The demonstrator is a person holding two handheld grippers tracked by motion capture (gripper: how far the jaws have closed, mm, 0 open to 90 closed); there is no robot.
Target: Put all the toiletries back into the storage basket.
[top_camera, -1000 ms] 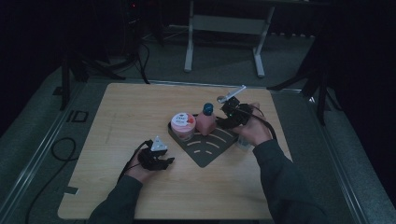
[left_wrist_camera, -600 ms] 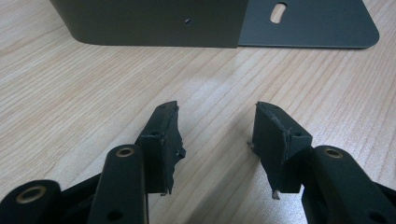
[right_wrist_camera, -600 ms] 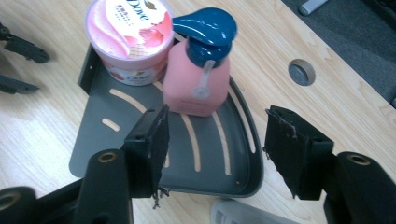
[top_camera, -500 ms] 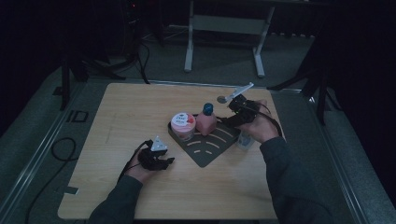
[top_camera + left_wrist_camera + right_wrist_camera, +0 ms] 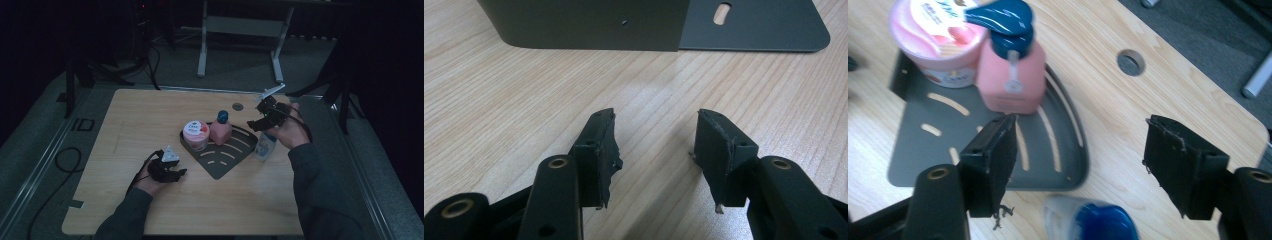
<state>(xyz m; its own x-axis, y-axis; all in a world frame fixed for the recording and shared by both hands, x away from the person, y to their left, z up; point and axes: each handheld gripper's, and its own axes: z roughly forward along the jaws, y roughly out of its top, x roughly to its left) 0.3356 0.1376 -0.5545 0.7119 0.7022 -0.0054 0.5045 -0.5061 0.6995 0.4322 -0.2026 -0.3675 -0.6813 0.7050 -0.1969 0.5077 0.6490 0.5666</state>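
now the right hand-held gripper [image 5: 261,119] stands higher and further toward the far right corner of the table [image 5: 125,200] than it did a second ago, when it sat low over the corner tray [image 5: 227,167] beside the pink pump bottle [image 5: 220,131]. its jaws have just been opening; in the right gripper view they stand wide, with nothing between the pads [image 5: 993,160], only the tray and the wood beyond. the pink pump bottle stands upright inside the tray, just beside the pink-lidded jar [image 5: 195,135], both at the tray's back corner. reading: the pump bottle has been let go in its place and that placement looks finished.

the left hand-held gripper [image 5: 175,172] rests on the table near the tray's front-left wall, in the same spot as in the earlier pictures. its jaws stand partly apart and empty, pointing at the tray's dark side wall.

next candidate: the blue-capped bottle [image 5: 264,146]. it stands on the bare table, just outside the tray's right edge, directly below the right hand. in the right gripper view it sits at the bottom edge, under and between the open jaws, not touched by them. body pale or clear, cap blue and rounded; the label is blurred there and too small in the high view, so i cannot read it, and it may be a small spray or lotion bottle. upright as far as i can tell. the tray has free slotted floor in front of the jar and the pump bottle.
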